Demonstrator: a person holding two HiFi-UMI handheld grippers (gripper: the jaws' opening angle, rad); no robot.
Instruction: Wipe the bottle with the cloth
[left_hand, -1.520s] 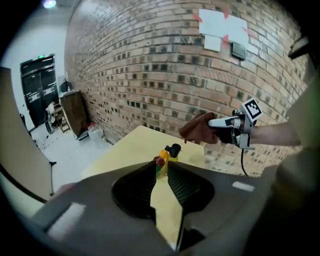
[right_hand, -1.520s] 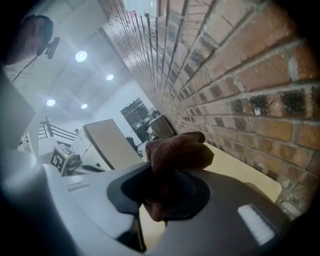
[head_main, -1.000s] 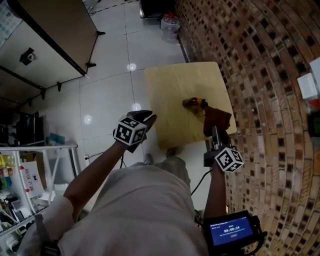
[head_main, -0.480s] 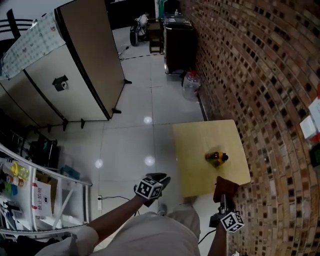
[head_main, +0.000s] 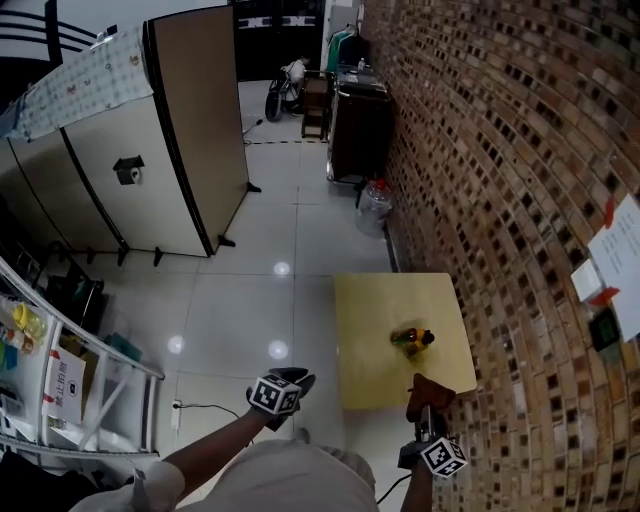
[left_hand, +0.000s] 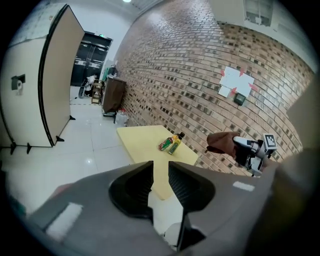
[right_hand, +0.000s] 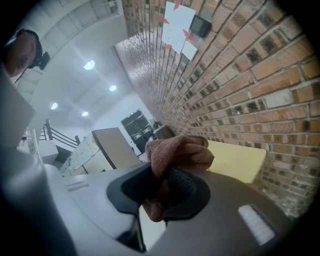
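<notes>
A small bottle (head_main: 411, 339) with a yellow-green body and a dark cap lies on the yellow table (head_main: 375, 300); the left gripper view shows the bottle (left_hand: 171, 143) too. My right gripper (head_main: 428, 408) hovers at the table's near edge, shut on a brown cloth (head_main: 430, 390). In the right gripper view the cloth (right_hand: 177, 152) bunches up out of the right gripper (right_hand: 162, 181). My left gripper (head_main: 290, 380) hangs over the floor left of the table. Its jaws stand slightly apart with nothing between them, as the left gripper view shows around the left gripper (left_hand: 160, 167).
A brick wall (head_main: 500, 180) runs along the table's right side, with papers (head_main: 615, 262) pinned to it. A tan partition (head_main: 195, 120), a dark cabinet (head_main: 360, 130) and a water jug (head_main: 375, 203) stand farther back. A shelf rack (head_main: 60, 380) is at the left.
The head view has tilted up, so more of the room shows. Both grippers have drawn back from the table; the cloth, earlier beside the bottle, now sits at the near edge.
</notes>
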